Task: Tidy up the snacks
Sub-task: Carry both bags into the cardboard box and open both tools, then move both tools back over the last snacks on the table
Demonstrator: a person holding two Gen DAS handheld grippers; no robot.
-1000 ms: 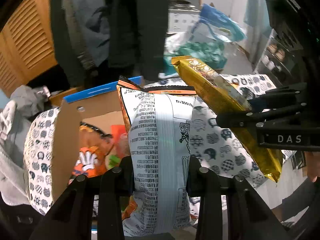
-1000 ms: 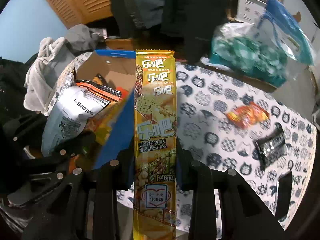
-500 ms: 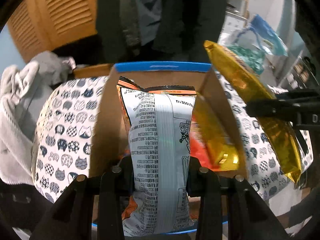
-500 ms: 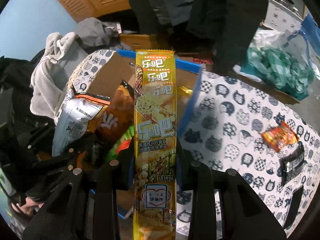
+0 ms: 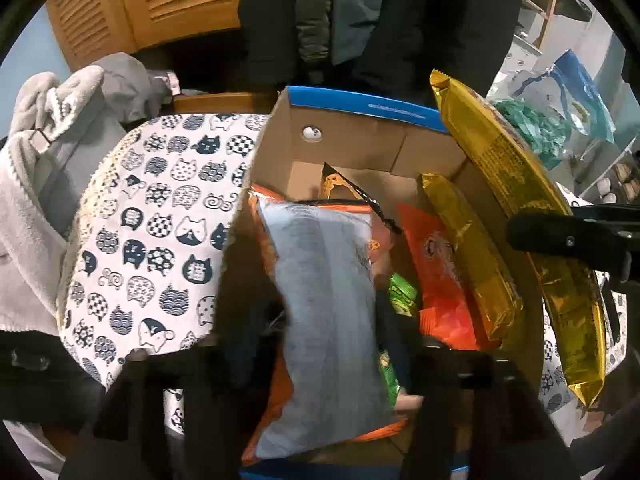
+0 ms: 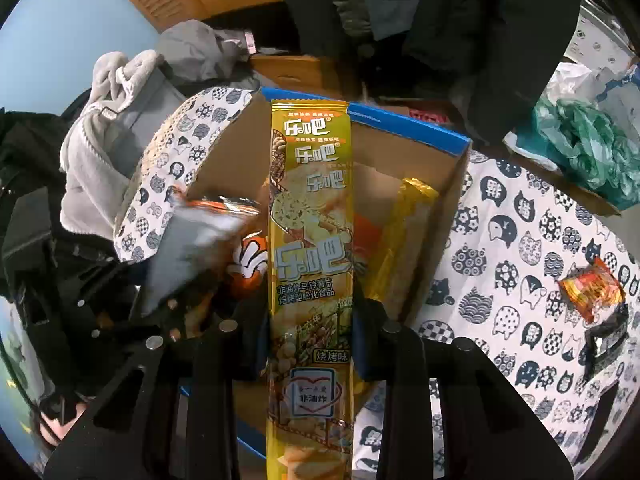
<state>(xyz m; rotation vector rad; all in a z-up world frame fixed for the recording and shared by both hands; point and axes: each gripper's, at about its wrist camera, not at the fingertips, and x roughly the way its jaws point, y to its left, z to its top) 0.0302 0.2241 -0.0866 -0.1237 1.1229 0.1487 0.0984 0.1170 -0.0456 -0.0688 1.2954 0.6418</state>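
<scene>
The left gripper is over an open brown cardboard box with a blue rim, its fingers spread around a grey-backed, orange-edged chip bag that looks motion-blurred and tilted; whether the fingers actually pinch it cannot be told. The right gripper is closed on a long, narrow yellow foil snack pack, holding it above the box.

The box sits on a tabletop covered in a white cloth with cat-face prints and already holds an orange packet and a gold foil pack.

Risk, as a judgement: the bag could catch on the box's near wall or land on the packed snacks and slide out. The two grippers are close and could collide.

Half a second earlier the bag stood sharp and straight between the fingers; now it is skewed and lower in the box.
</scene>
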